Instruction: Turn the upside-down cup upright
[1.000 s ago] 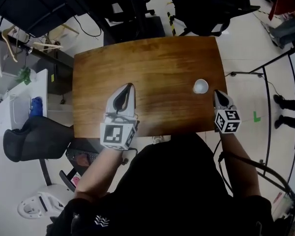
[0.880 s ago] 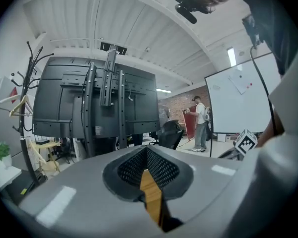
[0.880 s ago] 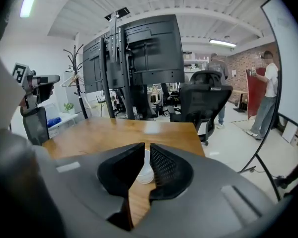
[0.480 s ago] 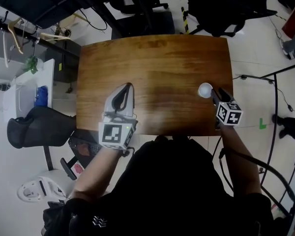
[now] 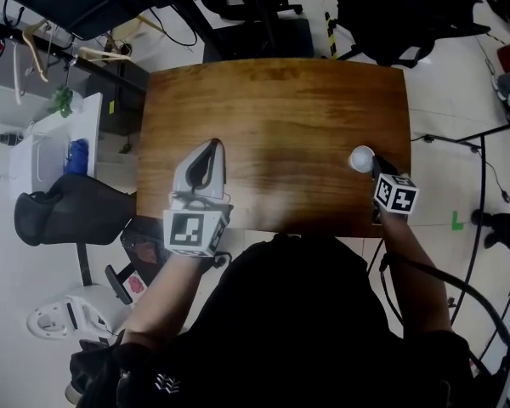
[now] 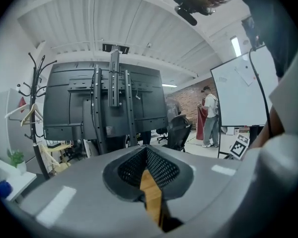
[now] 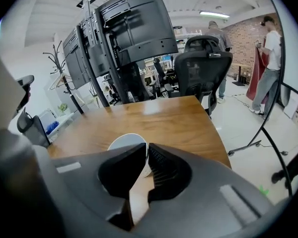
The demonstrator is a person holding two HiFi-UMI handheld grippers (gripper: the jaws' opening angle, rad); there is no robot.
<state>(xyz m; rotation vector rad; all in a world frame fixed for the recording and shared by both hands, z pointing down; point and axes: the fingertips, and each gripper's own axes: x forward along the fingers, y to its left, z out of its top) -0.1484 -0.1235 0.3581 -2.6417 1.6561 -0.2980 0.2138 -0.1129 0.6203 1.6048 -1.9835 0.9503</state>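
Room: an office is showing, with a pale floor, black office chairs [image 5: 382, 7] at the far side, and a white side table [image 5: 55, 147] at the left.
Surface: a brown wooden table [image 5: 272, 100] is filling the middle of the head view, with its near edge just in front of the person.
Cup: a small white cup [image 5: 361, 158] is sitting base-up on the table, near the right edge and closer to the near edge than the far one.
Right gripper: the right gripper [image 5: 375, 167] is angling down at the cup from the near right, its marker cube [image 5: 395, 195] facing up.
Right jaws: the jaws have just been closing and are now standing only a narrow slit apart, pinching the right part of the cup [image 7: 126, 142], whose white edge is showing between the tips of the gripper [image 7: 146, 153].
Left gripper: the left gripper [image 5: 211, 144] is hovering over the left half of the table, pointing toward the far side, well apart from the cup.
Left jaws: the jaws of that gripper [image 6: 146, 151] are resting together with nothing between them; only wood is showing through the thin slit below the tips.
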